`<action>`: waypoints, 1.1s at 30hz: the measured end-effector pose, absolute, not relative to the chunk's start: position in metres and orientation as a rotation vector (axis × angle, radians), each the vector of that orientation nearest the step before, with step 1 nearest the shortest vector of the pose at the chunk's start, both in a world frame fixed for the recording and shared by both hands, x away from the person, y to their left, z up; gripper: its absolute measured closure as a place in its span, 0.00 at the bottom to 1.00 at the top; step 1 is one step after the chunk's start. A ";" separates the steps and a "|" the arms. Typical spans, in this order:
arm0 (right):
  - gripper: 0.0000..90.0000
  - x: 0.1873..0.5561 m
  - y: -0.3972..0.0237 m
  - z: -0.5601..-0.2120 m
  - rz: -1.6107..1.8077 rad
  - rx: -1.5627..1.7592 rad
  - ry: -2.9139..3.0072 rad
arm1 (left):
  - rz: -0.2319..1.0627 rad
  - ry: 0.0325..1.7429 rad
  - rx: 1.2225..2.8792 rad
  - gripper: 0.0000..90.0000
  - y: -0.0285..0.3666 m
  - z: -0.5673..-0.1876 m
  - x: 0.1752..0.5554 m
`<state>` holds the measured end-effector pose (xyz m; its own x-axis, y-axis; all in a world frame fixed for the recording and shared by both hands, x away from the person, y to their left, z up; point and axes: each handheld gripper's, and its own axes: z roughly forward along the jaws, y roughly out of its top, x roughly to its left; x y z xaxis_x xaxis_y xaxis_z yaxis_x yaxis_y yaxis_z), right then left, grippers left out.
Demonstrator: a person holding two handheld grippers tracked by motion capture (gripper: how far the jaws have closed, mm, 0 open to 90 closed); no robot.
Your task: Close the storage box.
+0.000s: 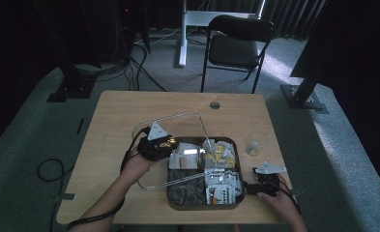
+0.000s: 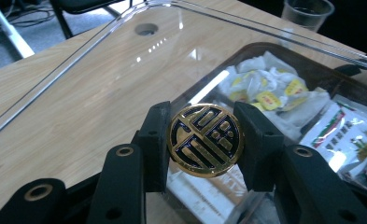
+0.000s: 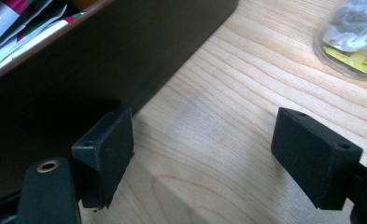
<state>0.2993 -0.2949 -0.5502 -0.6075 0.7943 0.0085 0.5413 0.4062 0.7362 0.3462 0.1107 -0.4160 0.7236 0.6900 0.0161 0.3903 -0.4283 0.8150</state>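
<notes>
Above the tray (image 1: 178, 203), our left gripper (image 2: 203, 140) pinched the lid's gold knob (image 2: 204, 139); we judged it might slip. Right gripper (image 3: 202, 154) jaws gaped.

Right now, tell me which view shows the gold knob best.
The left gripper view: the knob sits large and sharp, clamped by the left gripper. The high view gives a small gold glint; the right gripper view looks at table instead.

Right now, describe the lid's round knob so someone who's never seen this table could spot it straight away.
On the wooden table sits a dark tray of tea packets, with a clear lid held over its left side. The left gripper is shut on the lid's round knob. It is the one shiny gold and dark blue disc with a raised emblem.
</notes>
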 end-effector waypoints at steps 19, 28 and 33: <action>0.23 0.299 -0.295 -0.550 1.028 1.156 2.324 | 0.364 0.646 2.138 0.65 0.063 -0.422 0.340; 0.22 0.299 -0.295 -0.550 1.031 1.158 2.325 | 0.321 0.574 2.167 0.65 0.048 -0.431 0.336; 0.22 0.299 -0.295 -0.550 1.033 1.159 2.325 | 0.307 0.560 2.171 0.65 0.041 -0.436 0.335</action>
